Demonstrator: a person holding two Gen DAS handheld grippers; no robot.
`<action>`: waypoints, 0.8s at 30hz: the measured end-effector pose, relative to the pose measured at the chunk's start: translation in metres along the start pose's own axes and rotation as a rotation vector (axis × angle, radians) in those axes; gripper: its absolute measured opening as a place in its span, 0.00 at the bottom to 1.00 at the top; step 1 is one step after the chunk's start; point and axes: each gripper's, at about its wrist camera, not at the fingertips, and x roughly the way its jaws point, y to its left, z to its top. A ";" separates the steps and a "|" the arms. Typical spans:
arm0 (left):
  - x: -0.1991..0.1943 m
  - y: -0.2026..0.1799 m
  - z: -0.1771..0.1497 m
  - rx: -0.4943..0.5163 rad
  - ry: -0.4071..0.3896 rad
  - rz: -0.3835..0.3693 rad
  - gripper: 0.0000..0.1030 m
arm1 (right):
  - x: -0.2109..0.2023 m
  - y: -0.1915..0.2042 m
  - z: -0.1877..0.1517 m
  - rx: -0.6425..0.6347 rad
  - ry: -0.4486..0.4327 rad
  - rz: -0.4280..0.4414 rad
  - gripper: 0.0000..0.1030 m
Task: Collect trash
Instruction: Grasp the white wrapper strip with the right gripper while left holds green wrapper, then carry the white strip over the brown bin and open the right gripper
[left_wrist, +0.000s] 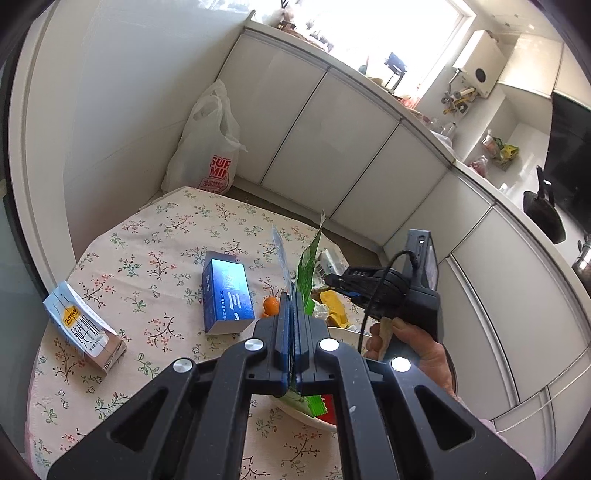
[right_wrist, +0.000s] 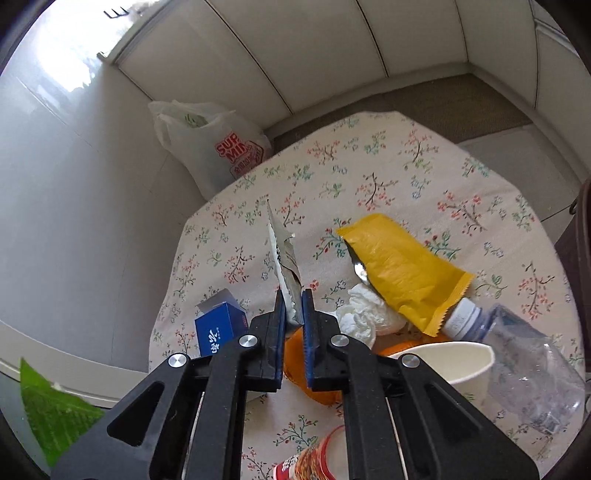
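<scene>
Left tongs clench a green wrapper; right tongs pinch a silver wrapper. At eleven o'clock, a white bag reads "SUP MIN". Blue box, yellow packet, bottle lie on the floral-clothed desk, white cabinets behind.

The left gripper is made of black plastic, with two wide arms that have long holes cut in them. Round shiny silver screws sit on the arms. Its two fingers are flat and black, with blue pads on the inside. The right gripper looks just the same: black arms, silver screws, blue pads. From the left camera you can see its dark grey handle with a black box on top, and a thin black cable that loops down from it. A hand wraps around the handle
</scene>
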 end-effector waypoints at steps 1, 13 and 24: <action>0.000 -0.002 0.000 0.004 -0.001 -0.005 0.01 | -0.013 -0.002 0.000 -0.006 -0.023 0.002 0.07; 0.012 -0.029 -0.012 0.041 0.012 -0.043 0.01 | -0.180 -0.097 -0.003 -0.011 -0.378 -0.283 0.08; 0.050 -0.080 -0.045 0.145 0.085 -0.073 0.01 | -0.208 -0.181 -0.029 -0.029 -0.420 -0.717 0.56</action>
